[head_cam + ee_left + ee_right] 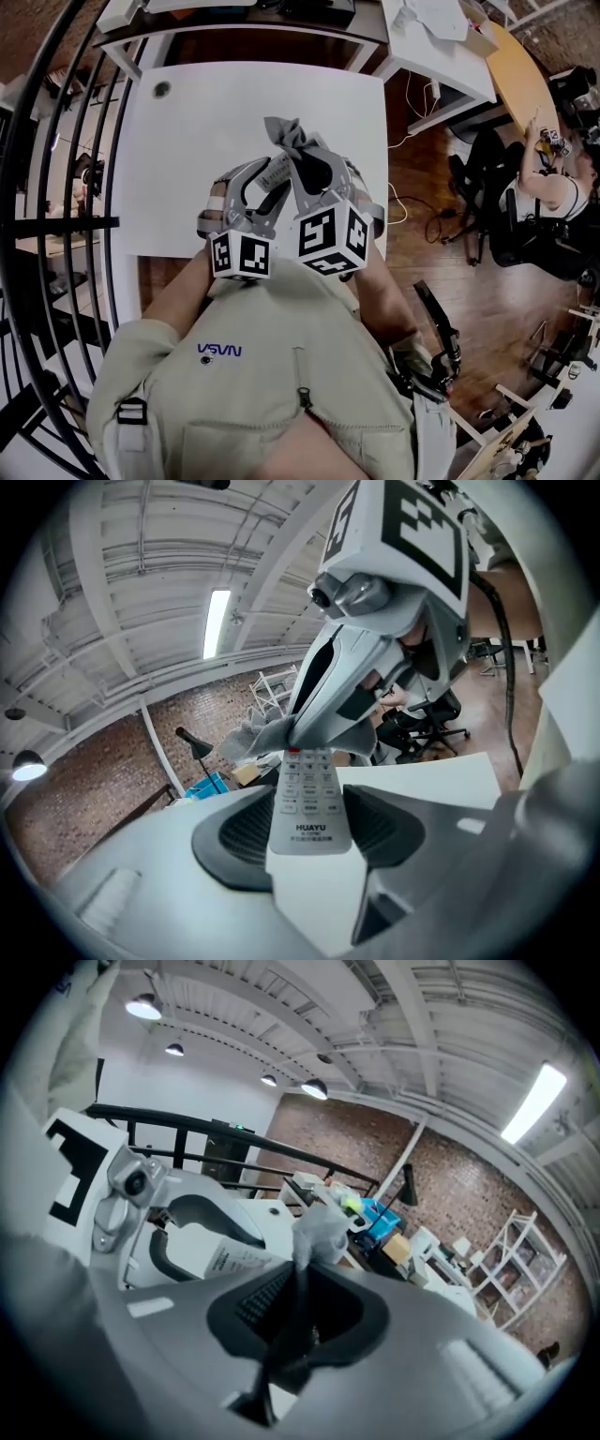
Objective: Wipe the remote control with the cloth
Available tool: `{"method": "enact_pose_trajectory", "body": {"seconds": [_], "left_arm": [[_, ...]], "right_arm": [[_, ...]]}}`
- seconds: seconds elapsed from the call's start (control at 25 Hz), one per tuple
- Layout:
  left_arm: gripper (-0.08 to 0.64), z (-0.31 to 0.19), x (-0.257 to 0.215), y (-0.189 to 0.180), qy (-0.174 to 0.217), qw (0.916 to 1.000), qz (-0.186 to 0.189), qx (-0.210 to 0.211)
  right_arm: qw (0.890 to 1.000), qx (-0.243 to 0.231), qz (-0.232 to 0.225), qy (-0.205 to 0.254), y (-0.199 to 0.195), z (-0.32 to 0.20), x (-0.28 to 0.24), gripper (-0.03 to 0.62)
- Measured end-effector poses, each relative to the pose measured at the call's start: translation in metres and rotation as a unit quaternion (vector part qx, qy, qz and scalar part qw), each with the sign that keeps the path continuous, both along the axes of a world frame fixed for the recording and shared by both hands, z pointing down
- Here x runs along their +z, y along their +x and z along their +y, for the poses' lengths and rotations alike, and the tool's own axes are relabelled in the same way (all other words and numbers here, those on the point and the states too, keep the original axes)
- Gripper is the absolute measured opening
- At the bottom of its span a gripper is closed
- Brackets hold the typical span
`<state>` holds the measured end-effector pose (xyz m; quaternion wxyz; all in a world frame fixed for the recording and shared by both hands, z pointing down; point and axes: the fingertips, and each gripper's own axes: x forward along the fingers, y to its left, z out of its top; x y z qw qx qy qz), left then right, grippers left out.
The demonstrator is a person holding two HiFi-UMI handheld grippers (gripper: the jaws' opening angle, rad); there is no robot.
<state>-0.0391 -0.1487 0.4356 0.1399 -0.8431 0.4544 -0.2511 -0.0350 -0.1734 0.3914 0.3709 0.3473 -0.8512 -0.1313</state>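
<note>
My left gripper is shut on a white remote control, which lies lengthwise between its pads with the buttons up. A grey cloth sticks out of my right gripper, pinched in its jaws. In the left gripper view the cloth rests on the remote's far end, under the right gripper. In the head view both grippers are held close together above the white table: the left gripper, the right gripper, and the cloth bunched past them. The remote's underside label shows in the right gripper view.
The table's near edge lies just below the grippers. A black railing runs along the left. To the right are wooden floor, cables, office chairs and a seated person. More desks stand at the back.
</note>
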Motion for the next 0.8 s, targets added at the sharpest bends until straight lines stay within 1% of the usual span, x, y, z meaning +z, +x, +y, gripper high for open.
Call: {"method": "enact_pose_trajectory", "body": {"seconds": [0.12, 0.24, 0.28, 0.4, 0.48, 0.52, 0.56, 0.64, 0.72, 0.76, 0.8], "left_arm": [[0.241, 0.000, 0.002, -0.003, -0.002, 1.0000, -0.002, 0.001], [0.241, -0.001, 0.011, -0.003, 0.008, 0.9994, -0.030, 0.018], [0.241, -0.001, 0.011, -0.003, 0.008, 0.9993, -0.031, 0.020], [0.241, -0.002, 0.002, -0.002, -0.005, 0.9999, 0.010, 0.006], [0.241, -0.002, 0.002, -0.003, -0.008, 0.9998, 0.019, 0.004], [0.241, -0.003, 0.004, -0.004, -0.009, 0.9998, 0.018, 0.005], [0.241, -0.005, 0.006, -0.006, -0.010, 0.9998, 0.018, 0.007], [0.241, -0.007, 0.010, -0.008, -0.020, 0.9991, 0.034, 0.012], [0.241, -0.008, 0.011, -0.011, -0.032, 0.9976, 0.060, 0.014], [0.241, -0.009, 0.009, -0.012, -0.037, 0.9966, 0.072, 0.014], [0.241, -0.010, 0.006, -0.013, -0.042, 0.9956, 0.083, 0.012]], "right_arm": [[0.999, -0.032, -0.001, -0.018, -0.016, 0.014, 0.004, 0.043], [0.997, -0.071, 0.003, -0.044, -0.032, 0.029, 0.014, 0.043], [0.995, -0.083, 0.005, -0.053, -0.037, 0.034, 0.017, 0.043], [0.990, -0.111, 0.002, -0.085, -0.041, 0.044, 0.023, 0.043], [0.988, -0.116, -0.010, -0.099, -0.037, 0.044, 0.021, 0.043], [0.989, -0.106, -0.021, -0.096, -0.032, 0.040, 0.017, 0.043], [0.992, -0.087, -0.034, -0.085, -0.024, 0.033, 0.011, 0.043], [0.997, -0.027, -0.059, -0.049, -0.002, 0.013, -0.003, 0.043], [0.998, 0.032, -0.057, -0.011, 0.022, -0.006, -0.012, 0.044], [0.998, 0.051, -0.048, 0.000, 0.032, -0.012, -0.013, 0.043], [0.997, 0.060, -0.038, 0.004, 0.037, -0.016, -0.011, 0.043]]}}
